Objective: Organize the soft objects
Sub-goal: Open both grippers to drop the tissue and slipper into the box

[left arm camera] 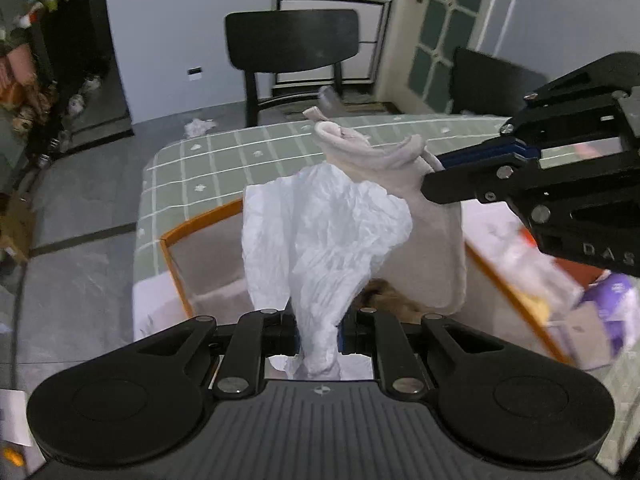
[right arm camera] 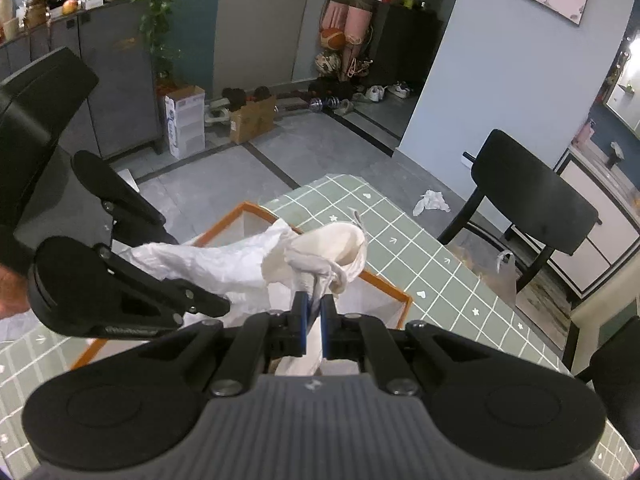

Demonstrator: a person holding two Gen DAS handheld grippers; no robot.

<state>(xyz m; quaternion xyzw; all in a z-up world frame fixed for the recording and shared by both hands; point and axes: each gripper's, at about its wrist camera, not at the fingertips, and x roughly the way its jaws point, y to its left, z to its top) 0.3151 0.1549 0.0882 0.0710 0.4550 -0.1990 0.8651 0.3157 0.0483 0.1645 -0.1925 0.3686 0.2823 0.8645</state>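
A crinkled white cloth (left arm camera: 320, 240) hangs from my left gripper (left arm camera: 318, 334), which is shut on its lower end. Beside it is a cream cloth pouch (left arm camera: 424, 248) with a rolled rim, and my right gripper (left arm camera: 431, 171) is shut on its edge, coming in from the right. Both pieces hang over an orange-rimmed fabric bin (left arm camera: 188, 232) on the green checked tablecloth (left arm camera: 224, 160). In the right wrist view my right gripper (right arm camera: 315, 312) pinches the cream pouch (right arm camera: 336, 246). There the left gripper (right arm camera: 224, 306) holds the white cloth (right arm camera: 208, 264) over the bin (right arm camera: 256, 209).
Something brown and furry (left arm camera: 384, 296) lies in the bin. A second orange-edged bin (left arm camera: 520, 304) to the right holds packets and a purple pack (left arm camera: 612, 292). Black chairs (left arm camera: 292, 44) (right arm camera: 528, 196) stand at the table's far side. A crumpled tissue (right arm camera: 432, 202) lies on the floor.
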